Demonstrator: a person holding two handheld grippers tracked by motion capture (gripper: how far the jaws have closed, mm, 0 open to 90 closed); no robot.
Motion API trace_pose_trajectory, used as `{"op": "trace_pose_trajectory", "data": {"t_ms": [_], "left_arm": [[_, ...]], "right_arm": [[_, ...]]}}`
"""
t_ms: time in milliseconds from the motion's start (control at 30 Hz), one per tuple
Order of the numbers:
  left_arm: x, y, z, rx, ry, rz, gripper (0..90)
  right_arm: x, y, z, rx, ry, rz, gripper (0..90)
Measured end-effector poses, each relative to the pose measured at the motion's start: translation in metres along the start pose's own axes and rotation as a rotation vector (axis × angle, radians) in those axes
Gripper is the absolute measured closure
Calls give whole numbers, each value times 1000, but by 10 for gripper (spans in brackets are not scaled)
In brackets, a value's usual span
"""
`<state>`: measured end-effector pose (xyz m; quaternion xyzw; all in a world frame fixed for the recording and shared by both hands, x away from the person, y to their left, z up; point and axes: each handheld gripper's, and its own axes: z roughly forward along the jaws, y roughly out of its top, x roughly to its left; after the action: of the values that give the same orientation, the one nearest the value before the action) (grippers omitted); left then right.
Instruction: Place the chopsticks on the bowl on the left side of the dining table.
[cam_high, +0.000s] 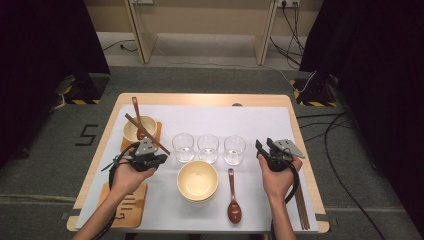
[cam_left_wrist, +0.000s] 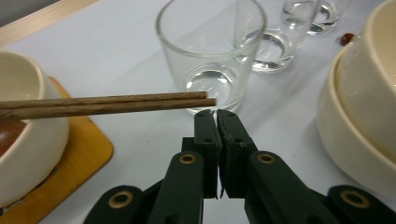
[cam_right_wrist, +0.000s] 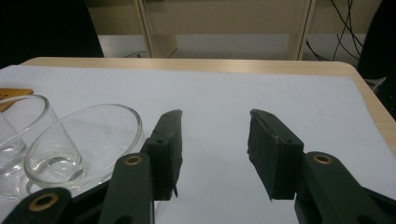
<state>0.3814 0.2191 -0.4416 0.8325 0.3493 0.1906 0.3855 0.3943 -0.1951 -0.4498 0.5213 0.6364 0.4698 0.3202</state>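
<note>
A pair of brown chopsticks (cam_high: 146, 133) lies slanted across a cream bowl (cam_high: 133, 131) that holds a brown spoon (cam_high: 136, 109) at the left rear. My left gripper (cam_high: 163, 159) is shut with nothing between its jaws. In the left gripper view the chopsticks (cam_left_wrist: 107, 103) end just past the tips of that gripper (cam_left_wrist: 216, 113); I cannot tell whether they touch. The right gripper (cam_high: 262, 147) stands open at the right, with bare white mat between its jaws (cam_right_wrist: 212, 140), beside a glass (cam_right_wrist: 84, 144).
Three glasses (cam_high: 183, 146) (cam_high: 207, 147) (cam_high: 234, 149) stand in a row mid-table. In front are stacked cream bowls (cam_high: 197, 180) and a second spoon (cam_high: 233, 197). Another chopstick pair (cam_high: 300, 205) lies at the right edge. A wooden coaster (cam_high: 131, 207) sits front left.
</note>
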Motion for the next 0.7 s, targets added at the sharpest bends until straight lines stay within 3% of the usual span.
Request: {"op": "trace_pose_trajectory", "data": {"t_ms": [233, 700], "left_arm": [[-9, 6, 6, -4, -26, 12, 859], [-4, 7, 16, -5, -10, 0, 861]], "right_arm": [[0, 0, 0, 0, 1, 0, 553], [-1, 0, 0, 1, -1, 3, 554]]}}
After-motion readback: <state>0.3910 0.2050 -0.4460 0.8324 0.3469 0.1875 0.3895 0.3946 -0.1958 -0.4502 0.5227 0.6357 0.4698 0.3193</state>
